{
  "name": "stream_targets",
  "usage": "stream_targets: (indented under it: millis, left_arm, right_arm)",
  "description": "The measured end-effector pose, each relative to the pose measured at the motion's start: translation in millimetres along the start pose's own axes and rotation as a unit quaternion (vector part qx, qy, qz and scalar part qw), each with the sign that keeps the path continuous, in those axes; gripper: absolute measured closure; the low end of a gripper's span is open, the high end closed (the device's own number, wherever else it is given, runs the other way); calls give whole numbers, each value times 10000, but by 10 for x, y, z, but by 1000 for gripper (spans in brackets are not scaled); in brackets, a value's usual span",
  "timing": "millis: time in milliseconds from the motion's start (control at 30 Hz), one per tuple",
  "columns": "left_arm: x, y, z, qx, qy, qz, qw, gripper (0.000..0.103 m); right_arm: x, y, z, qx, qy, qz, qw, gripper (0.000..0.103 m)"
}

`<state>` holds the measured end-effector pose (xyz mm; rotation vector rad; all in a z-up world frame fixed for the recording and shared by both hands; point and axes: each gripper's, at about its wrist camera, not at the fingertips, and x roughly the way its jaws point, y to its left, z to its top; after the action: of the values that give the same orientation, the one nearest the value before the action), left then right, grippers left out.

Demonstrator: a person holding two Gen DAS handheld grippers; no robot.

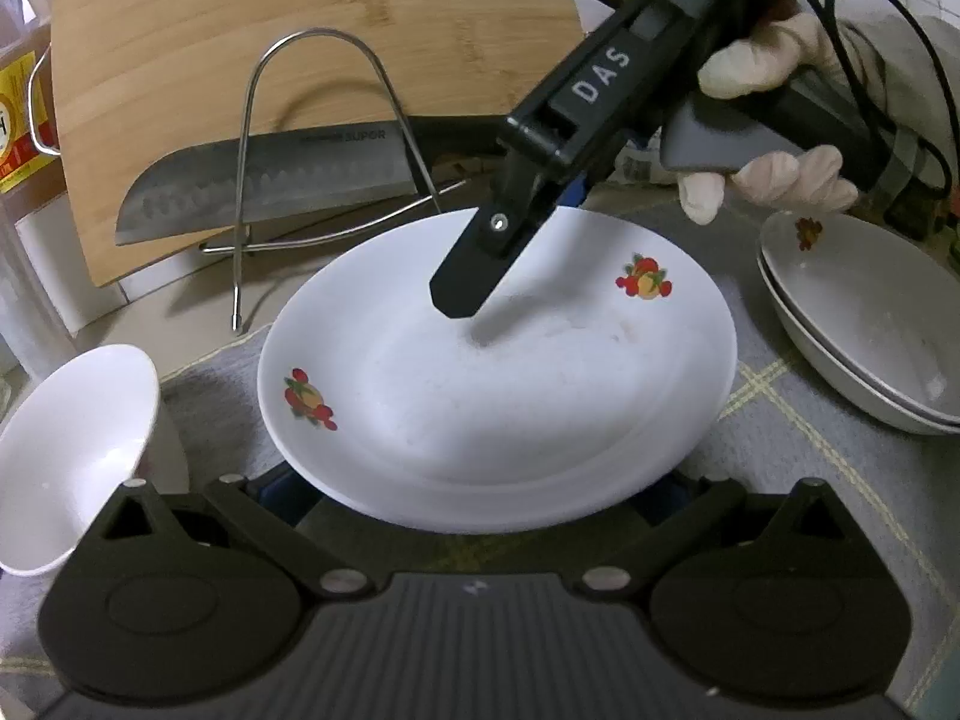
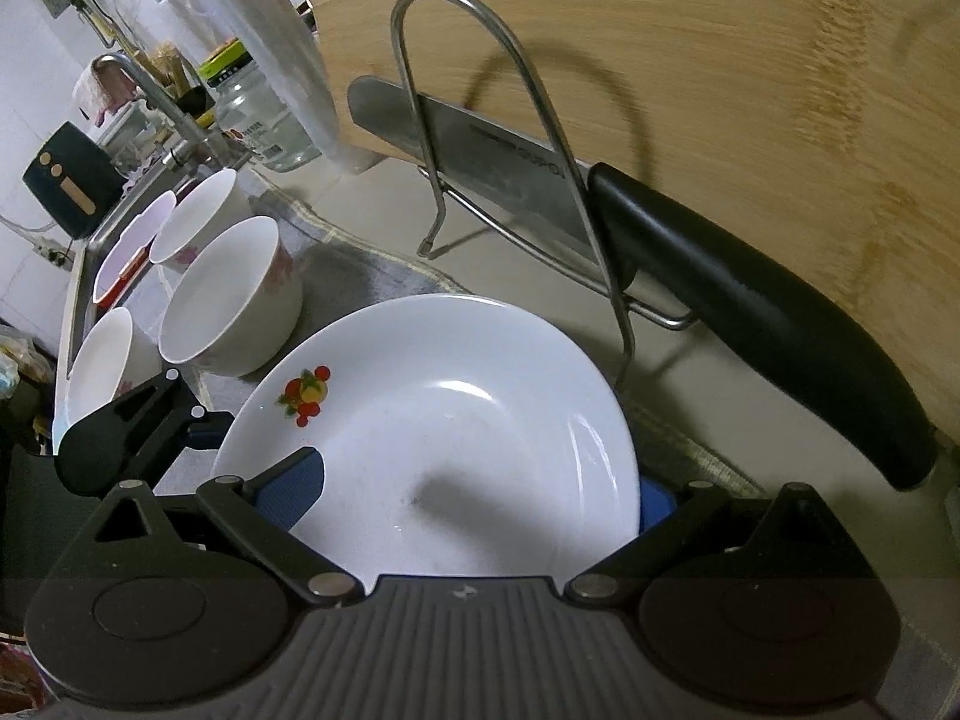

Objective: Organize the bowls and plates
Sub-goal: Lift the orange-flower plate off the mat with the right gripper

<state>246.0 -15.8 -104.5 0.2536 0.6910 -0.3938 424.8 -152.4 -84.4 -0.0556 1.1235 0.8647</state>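
A white plate (image 1: 498, 384) with fruit decals lies on a grey cloth (image 1: 780, 468). My left gripper (image 1: 480, 498) is open, and the plate's near rim sits between its blue pads (image 1: 285, 492). My right gripper (image 2: 474, 498) is open too and straddles the plate (image 2: 456, 420): one pad (image 2: 294, 489) is over the inside, the other is behind the rim. In the left wrist view its upper finger (image 1: 465, 288) hovers just above the plate's middle, and a gloved hand (image 1: 762, 60) holds it. Two stacked shallow plates (image 1: 864, 324) stand at the right. White bowls (image 2: 231, 300) stand at the left.
A wire rack (image 1: 312, 138) holds a large knife (image 1: 270, 186), its black handle (image 2: 768, 324) jutting out, against a bamboo cutting board (image 1: 270, 30). A tilted white bowl (image 1: 66, 456) is close at the left. An oil bottle (image 1: 18, 108), a jar (image 2: 264, 120) and a sink with a faucet (image 2: 156, 96) lie beyond.
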Motion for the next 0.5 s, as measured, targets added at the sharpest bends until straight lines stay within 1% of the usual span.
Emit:
stream_targets:
  millis: [500]
  left_arm:
    - [-139, -55, -2, 78, -84, 32, 9999, 1]
  right_arm:
    - [-160, 160, -90, -68, -113, 33, 9999, 0]
